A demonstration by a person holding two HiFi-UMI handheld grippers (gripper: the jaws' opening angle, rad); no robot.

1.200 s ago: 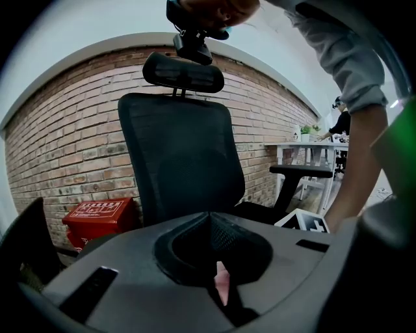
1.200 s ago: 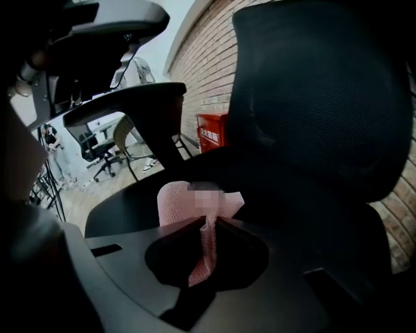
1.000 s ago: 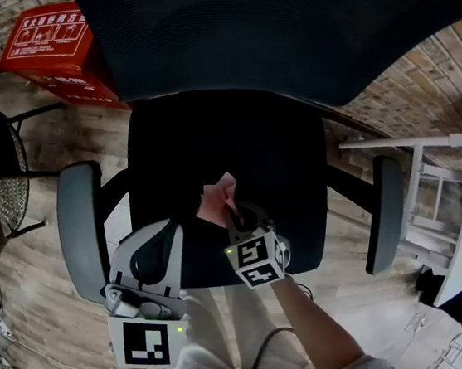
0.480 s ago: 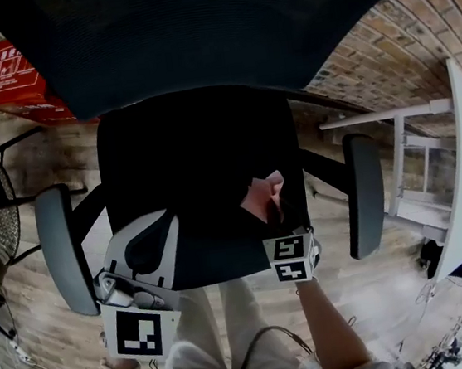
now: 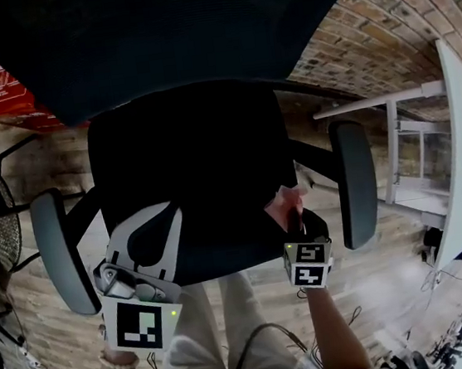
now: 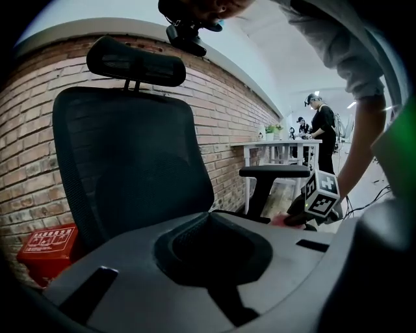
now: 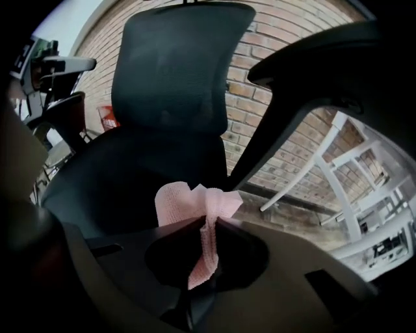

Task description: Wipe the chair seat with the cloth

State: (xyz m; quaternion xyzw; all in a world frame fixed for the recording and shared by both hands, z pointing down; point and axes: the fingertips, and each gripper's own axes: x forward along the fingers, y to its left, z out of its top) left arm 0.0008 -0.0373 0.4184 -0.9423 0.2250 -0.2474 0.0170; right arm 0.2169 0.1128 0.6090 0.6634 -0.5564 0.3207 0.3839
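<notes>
Brick wall (image 5: 362,30) behind; your right hand-held gripper (image 7: 208,220) clamps the cloth (image 7: 185,198) at the seat's (image 5: 186,160) right front. Your left hand-held gripper (image 6: 208,218) is closed and empty. You're likely mid-wipe: next, press down and sweep across.

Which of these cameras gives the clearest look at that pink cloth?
The right gripper view: the pink cloth sits large and centred, pinched in the right claw. The head view shows only a small pink tuft on the chair seat; the left gripper view, a faint pink sliver.
</notes>
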